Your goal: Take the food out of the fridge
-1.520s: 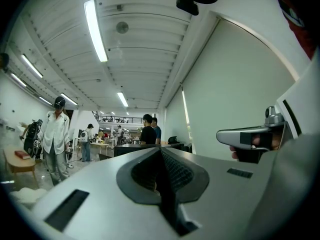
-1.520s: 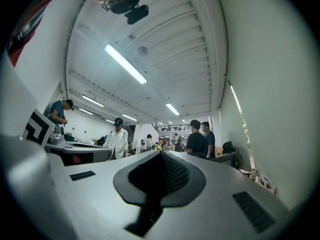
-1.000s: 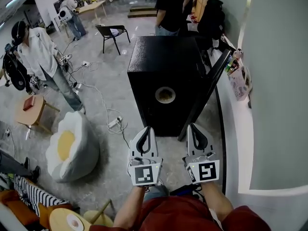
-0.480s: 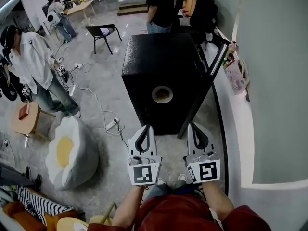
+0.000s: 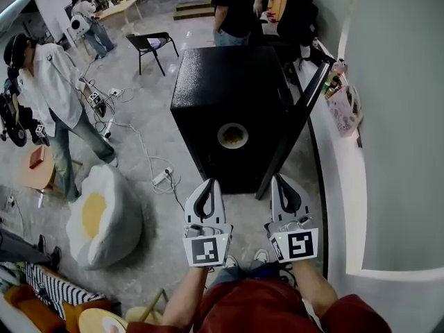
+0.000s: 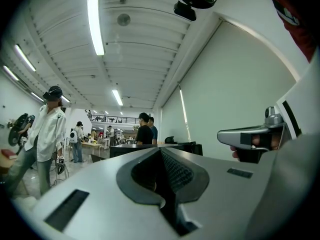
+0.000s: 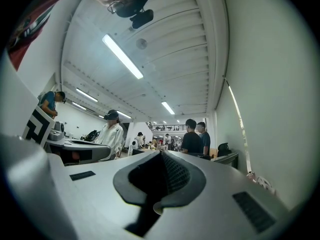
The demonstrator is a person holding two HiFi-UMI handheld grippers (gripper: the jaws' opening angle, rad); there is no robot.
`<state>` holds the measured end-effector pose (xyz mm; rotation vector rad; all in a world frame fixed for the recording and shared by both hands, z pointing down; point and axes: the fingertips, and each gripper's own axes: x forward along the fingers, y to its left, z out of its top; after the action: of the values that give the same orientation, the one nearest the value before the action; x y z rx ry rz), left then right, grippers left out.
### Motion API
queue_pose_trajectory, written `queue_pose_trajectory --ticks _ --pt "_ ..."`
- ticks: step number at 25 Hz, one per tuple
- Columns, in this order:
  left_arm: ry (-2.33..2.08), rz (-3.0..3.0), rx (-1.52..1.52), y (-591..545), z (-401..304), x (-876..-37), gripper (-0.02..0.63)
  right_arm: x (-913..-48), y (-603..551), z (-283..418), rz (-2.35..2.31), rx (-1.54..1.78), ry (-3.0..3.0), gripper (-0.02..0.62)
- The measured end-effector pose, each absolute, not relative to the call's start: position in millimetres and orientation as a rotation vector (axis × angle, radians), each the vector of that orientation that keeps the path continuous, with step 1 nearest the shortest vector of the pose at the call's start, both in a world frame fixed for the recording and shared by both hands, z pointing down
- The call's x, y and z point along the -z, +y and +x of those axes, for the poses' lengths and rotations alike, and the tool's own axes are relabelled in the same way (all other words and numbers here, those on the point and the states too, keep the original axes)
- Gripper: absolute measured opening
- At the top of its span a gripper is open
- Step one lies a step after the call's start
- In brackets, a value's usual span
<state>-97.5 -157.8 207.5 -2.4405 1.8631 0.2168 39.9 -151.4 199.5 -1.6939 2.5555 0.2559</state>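
Head view, tongs: the left tongs and right tongs are held side by side above the floor, short of the fridge. Both are closed and empty.
Head view, fridge: the black fridge stands straight ahead, its door swung open on the right. The inside is hidden from this height.
Head view, food: a round bowl sits on the fridge top, possibly with food in it. I cannot tell whether more is inside.
Head view, surroundings: a power strip with cables lies left of the fridge, near a flower-shaped cushion. A person in a white shirt stands farther left. A pink bag rests beside the door.
Left gripper view: the jaws meet in a tight seam with nothing between them. The other gripper's body shows at the right.
Right gripper view: the jaws are likewise pressed together and bare. People stand in the distance.
Risk: closed jaws would knock the bowl off the fridge top rather than take it, so they must open first.
In the way: the door's edge stands just ahead of the right tongs, and the cables could catch a foot.
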Motion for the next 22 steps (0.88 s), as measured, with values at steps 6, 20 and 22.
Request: queue_pose_trajectory --ticks 6,20,22 --pt "1.878 -2.426 -0.212 -163.5 -94.5 -208.6 0.012 -201.4 -157.5 42.2 -1.674 -0.246 2.565 0.023" --pt "1.894 -2.42 -0.2 -187.9 -95.0 -221.3 0.012 -221.8 -180.8 40.0 -1.659 -0.215 2.601 0.023" --pt "1.894 -2.421 -0.193 -191.4 -93.8 -225.4 0.012 -225.4 -184.0 38.9 -1.654 -0.215 2.601 0.023"
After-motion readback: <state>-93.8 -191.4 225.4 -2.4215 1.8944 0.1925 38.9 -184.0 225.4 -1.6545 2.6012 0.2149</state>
